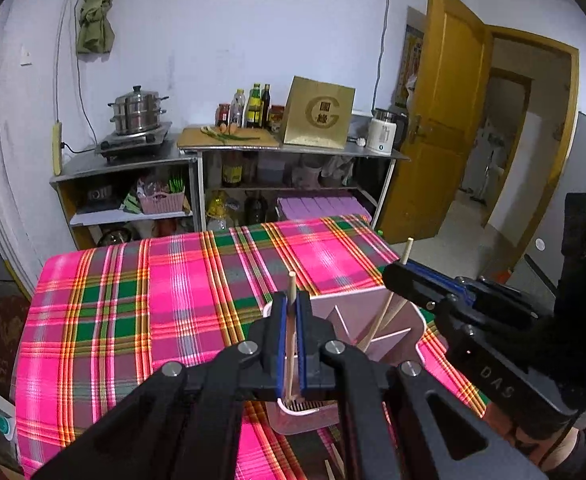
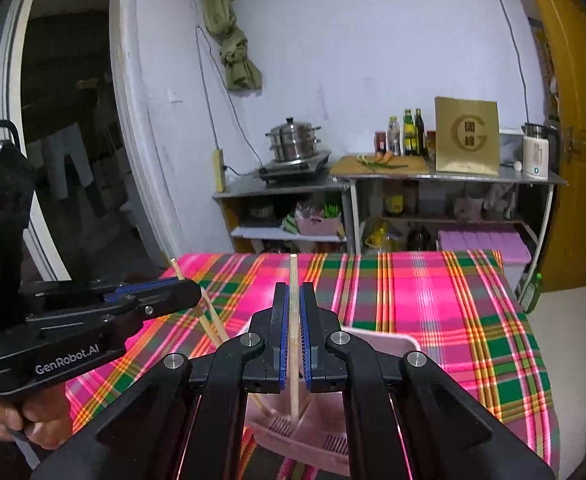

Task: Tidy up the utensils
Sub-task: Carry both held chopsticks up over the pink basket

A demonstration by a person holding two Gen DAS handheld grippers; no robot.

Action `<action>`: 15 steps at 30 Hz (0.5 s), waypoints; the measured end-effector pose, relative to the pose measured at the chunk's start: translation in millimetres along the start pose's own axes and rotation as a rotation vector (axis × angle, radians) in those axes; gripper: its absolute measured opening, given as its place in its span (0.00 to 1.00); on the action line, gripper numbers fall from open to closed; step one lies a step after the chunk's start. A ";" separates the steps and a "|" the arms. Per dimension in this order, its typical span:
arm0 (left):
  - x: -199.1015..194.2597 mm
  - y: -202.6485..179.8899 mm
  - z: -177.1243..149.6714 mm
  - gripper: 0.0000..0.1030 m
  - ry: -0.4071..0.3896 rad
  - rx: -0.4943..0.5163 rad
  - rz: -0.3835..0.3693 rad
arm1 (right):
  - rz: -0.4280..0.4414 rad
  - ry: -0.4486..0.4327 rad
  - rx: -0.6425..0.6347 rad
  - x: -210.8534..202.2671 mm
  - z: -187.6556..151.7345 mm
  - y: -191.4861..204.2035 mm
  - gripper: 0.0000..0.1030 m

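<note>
A pink utensil holder (image 1: 405,320) with inner dividers stands on the plaid tablecloth (image 1: 153,300), just under both grippers. My left gripper (image 1: 292,312) is shut on a wooden chopstick (image 1: 291,292), held upright with its lower end in the holder's near compartment. My right gripper (image 2: 293,308) is shut on another wooden chopstick (image 2: 293,280), also upright, its lower end inside the holder (image 2: 385,340). The right gripper shows in the left wrist view (image 1: 407,276) at the right, the left gripper in the right wrist view (image 2: 189,292) at the left. The holder's slotted floor (image 2: 333,442) is visible.
More chopstick ends (image 1: 329,466) lie on the cloth near the front edge. Behind the table stand metal shelves with a steamer pot (image 1: 137,114), bottles (image 1: 253,106), a cutting board (image 1: 229,136), a gold box (image 1: 319,114) and a kettle (image 1: 383,132). An open wooden door (image 1: 437,120) is at right.
</note>
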State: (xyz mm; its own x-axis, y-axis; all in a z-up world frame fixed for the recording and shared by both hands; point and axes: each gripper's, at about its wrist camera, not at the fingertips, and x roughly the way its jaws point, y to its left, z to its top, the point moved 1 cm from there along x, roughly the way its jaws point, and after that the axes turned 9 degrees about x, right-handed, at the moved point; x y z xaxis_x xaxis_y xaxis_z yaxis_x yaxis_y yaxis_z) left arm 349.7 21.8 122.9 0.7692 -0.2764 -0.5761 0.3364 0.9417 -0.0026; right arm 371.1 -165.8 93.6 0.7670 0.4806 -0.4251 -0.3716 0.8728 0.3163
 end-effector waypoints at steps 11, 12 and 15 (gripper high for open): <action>5.5 -1.9 -9.0 0.06 0.015 -0.008 0.000 | -0.021 0.045 0.004 8.2 -7.8 -4.4 0.05; 4.1 -1.2 -9.4 0.07 0.014 -0.012 -0.001 | -0.023 0.045 0.004 6.8 -7.4 -4.7 0.06; -2.1 1.4 -10.1 0.11 0.003 -0.023 0.008 | -0.021 0.034 -0.003 -1.4 -7.8 -2.5 0.10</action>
State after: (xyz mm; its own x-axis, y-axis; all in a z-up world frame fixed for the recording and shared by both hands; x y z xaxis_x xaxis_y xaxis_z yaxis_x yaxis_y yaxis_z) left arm 343.0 25.6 115.8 0.7702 -0.2688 -0.5784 0.3179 0.9480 -0.0172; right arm 366.9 -167.9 86.8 0.7562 0.4649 -0.4605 -0.3576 0.8830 0.3042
